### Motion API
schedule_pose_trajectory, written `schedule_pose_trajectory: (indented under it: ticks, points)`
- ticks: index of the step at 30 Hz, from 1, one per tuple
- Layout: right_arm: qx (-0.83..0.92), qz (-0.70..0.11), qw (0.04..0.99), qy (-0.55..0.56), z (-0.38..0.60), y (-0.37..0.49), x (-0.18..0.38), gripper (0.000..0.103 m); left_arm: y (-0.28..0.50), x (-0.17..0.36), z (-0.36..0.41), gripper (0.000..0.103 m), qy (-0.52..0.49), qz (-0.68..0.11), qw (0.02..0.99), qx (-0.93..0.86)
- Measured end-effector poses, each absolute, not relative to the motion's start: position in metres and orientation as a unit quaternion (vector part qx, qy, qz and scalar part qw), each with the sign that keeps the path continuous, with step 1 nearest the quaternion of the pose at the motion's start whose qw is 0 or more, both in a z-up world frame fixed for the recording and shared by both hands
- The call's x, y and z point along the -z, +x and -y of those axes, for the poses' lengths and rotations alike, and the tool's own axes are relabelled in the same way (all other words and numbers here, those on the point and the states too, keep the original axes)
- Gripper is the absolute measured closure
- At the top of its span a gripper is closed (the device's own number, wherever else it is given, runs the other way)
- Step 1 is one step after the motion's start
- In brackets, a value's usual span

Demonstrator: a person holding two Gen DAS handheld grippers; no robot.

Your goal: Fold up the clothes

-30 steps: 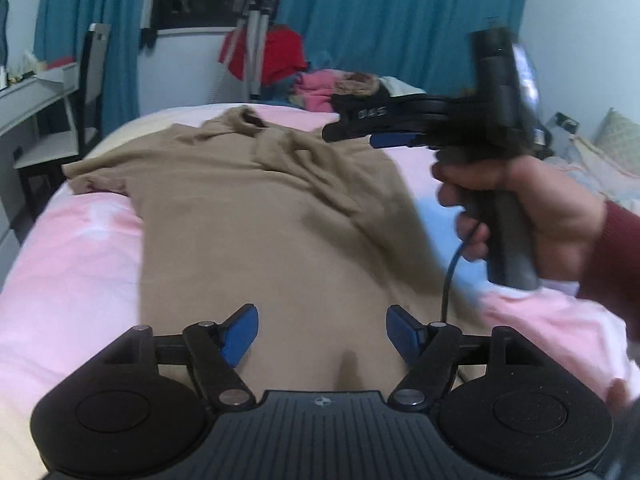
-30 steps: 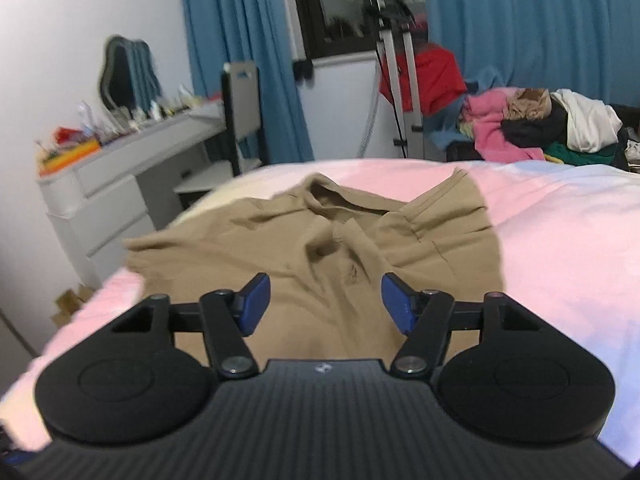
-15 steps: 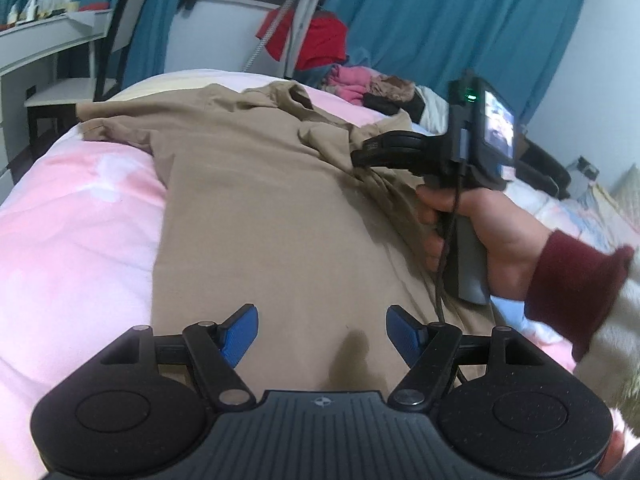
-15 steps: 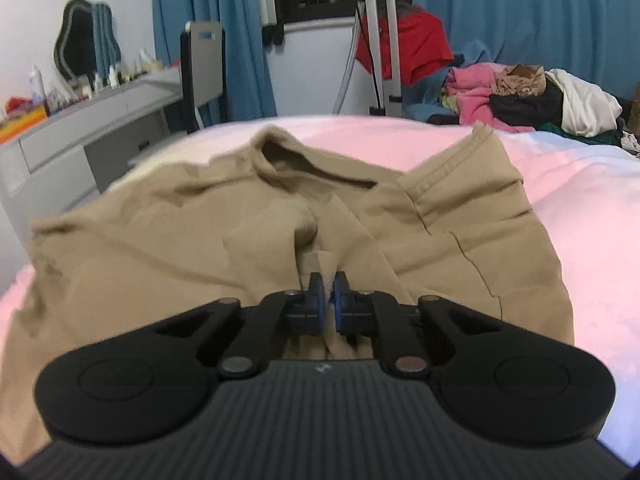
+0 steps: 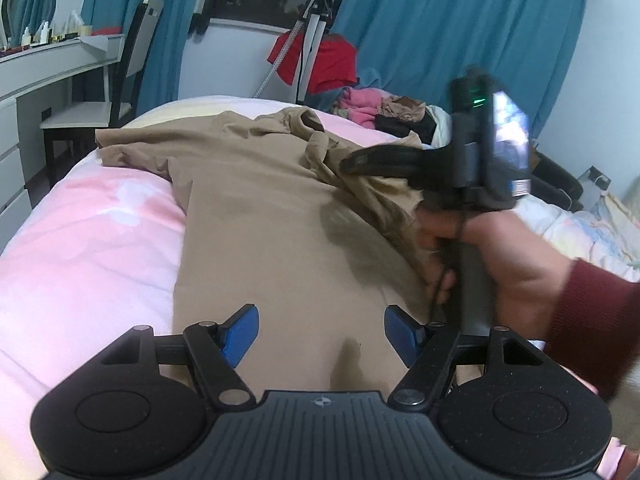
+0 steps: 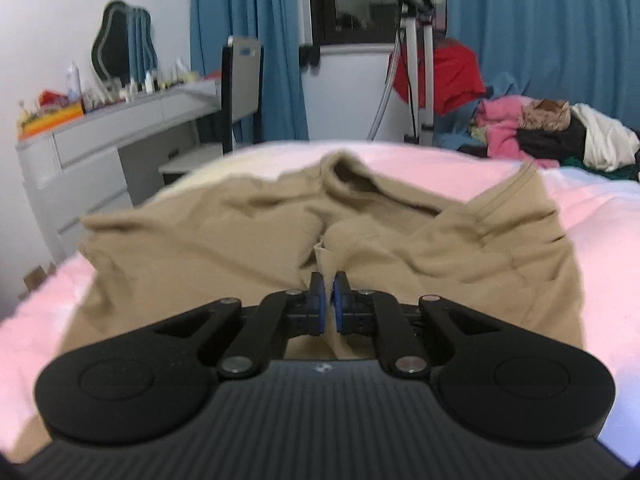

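Across the middle of the bed [image 5: 80, 240] lies the tan shirt [image 5: 260, 220], collar toward the far edge and hem toward the near edge, on a pink bedcover. It looks like a soft cotton knit: matte, a bit rumpled, with ribbed trim at the collar [image 6: 352, 176] and a stitched hem on the sleeve [image 6: 516, 196]. I'd guess it's light and totally floppy, so whatever you lift just drapes and drags the rest along. Not slippery, not fragile, and it holds creases loosely.

The right gripper [image 6: 329, 304] has its blue pads squeezed together on a pinched ridge of the shirt's fabric, roughly mid-chest on the right side; in the left wrist view that fabric is bunched and raised off the bed under it. The left gripper [image 5: 320, 332] hovers over the lower part of the shirt near the near edge with its fingers spread wide, holding nothing.

Best places to take hold, I reckon, are the seams and edges (shoulder, sleeve hem, bottom hem), since a mid-panel pinch just tents the cloth. The left sleeve [image 5: 132, 148] is sprawled toward the left edge of the bed. Laundry pile [image 6: 540, 132] sits past the far right corner.
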State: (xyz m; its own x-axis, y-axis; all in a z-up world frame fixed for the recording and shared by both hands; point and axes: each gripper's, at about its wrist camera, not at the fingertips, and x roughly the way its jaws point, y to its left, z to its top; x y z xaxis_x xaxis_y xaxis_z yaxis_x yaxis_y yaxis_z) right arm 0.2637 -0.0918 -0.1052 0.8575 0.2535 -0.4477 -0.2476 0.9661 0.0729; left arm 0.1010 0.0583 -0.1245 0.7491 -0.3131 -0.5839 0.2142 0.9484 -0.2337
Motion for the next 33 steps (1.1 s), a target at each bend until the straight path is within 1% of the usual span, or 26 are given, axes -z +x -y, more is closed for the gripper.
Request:
schedule_pose_trajectory:
  ticks: [4,6,7,8,9,10,11,13,17,20,26,29,33]
  points:
    - [-0.129,-0.196,0.972,0.009,0.102,0.23,0.07,0.093,0.098,0.119,-0.057,0.03,-0.069,-0.312,0.938,0.136]
    - [-0.122,-0.179,0.976,0.013,0.11,0.206,0.053,0.091,0.095,0.116,-0.057,0.027,-0.065,-0.304,0.941,0.133]
    - [-0.121,-0.174,0.977,0.011,0.113,0.195,0.047,0.083,0.094,0.114,-0.057,0.026,-0.063,-0.3,0.943,0.131]
    - [-0.121,-0.168,0.978,0.008,0.116,0.183,0.041,0.055,0.092,0.112,-0.056,0.025,-0.061,-0.296,0.944,0.128]
    - [-0.124,-0.161,0.979,0.008,0.12,0.169,0.036,0.036,0.089,0.11,-0.056,0.025,-0.058,-0.293,0.946,0.124]
    - [-0.128,-0.155,0.98,0.011,0.125,0.157,0.033,0.004,0.087,0.108,-0.056,0.023,-0.056,-0.29,0.948,0.121]
    - [-0.131,-0.149,0.98,0.015,0.129,0.144,0.029,0.0,0.085,0.106,-0.055,0.022,-0.053,-0.287,0.949,0.118]
    - [-0.138,-0.139,0.98,0.021,0.138,0.12,0.023,0.0,0.08,0.102,-0.055,0.019,-0.046,-0.28,0.952,0.112]
    - [-0.123,-0.144,0.981,0.035,0.152,0.084,0.02,0.0,0.07,0.095,-0.054,0.009,-0.038,-0.271,0.957,0.097]
    - [-0.107,-0.134,0.984,0.037,0.16,0.055,0.023,0.0,0.066,0.091,-0.056,0.006,-0.048,-0.27,0.958,0.085]
    - [-0.081,-0.138,0.985,0.058,0.175,0.033,0.031,0.0,0.081,0.089,-0.069,0.005,-0.112,-0.287,0.951,0.042]
    - [-0.074,-0.138,0.984,0.082,0.184,0.038,0.038,0.0,0.119,0.1,-0.091,0.005,-0.159,-0.301,0.94,0.01]
    - [-0.042,-0.145,0.985,0.078,0.191,0.052,0.053,0.0,0.172,0.115,-0.122,0.006,-0.222,-0.318,0.921,-0.034]
